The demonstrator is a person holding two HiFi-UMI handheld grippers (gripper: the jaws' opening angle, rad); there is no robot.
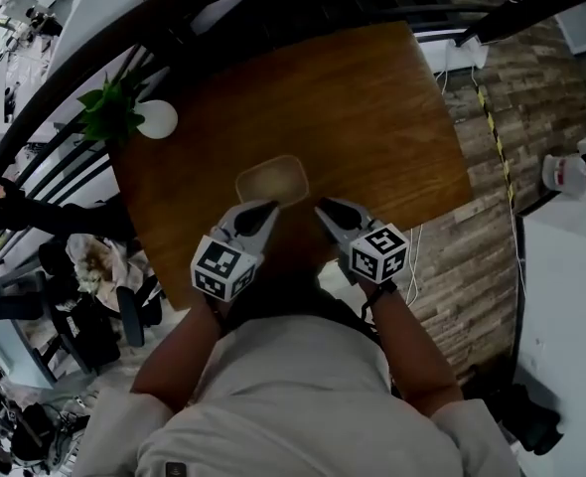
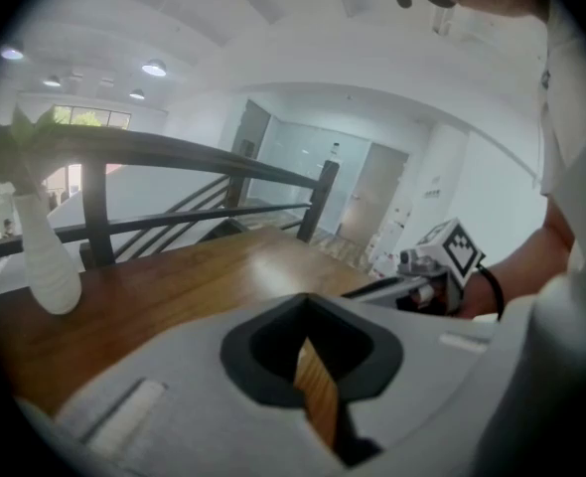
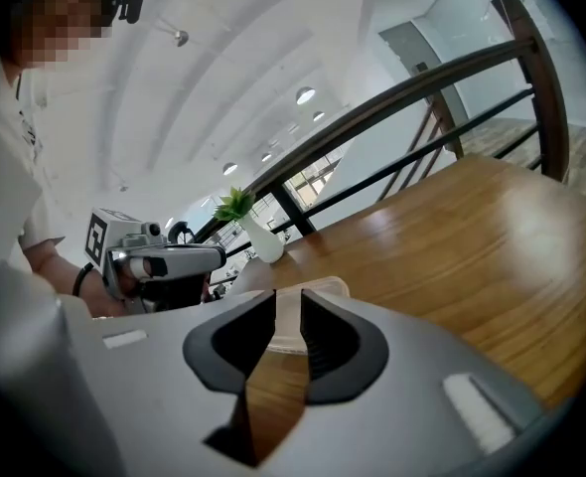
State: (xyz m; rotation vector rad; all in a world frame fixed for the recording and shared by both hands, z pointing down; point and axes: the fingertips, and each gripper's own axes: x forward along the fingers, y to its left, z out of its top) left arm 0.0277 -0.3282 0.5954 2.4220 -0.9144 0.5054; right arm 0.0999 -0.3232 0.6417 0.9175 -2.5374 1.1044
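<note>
Two hand-held grippers hover at the near edge of one wooden bench [image 1: 392, 107], with one shallow, pale container [image 1: 271, 180] lying on the wood just beyond their tips; the left hand-held gripper [image 1: 270, 208] has its jaws pressed together on nothing; the right hand-held gripper [image 1: 322, 208] has its jaws a little apart and empty, the container's rim showing through the gap; by the look of it, the container sits untouched and no grasp is yet made; also counted: one white vase [image 1: 158, 119] holding one green sprig [image 1: 109, 112] at the bench's far left corner.
</note>
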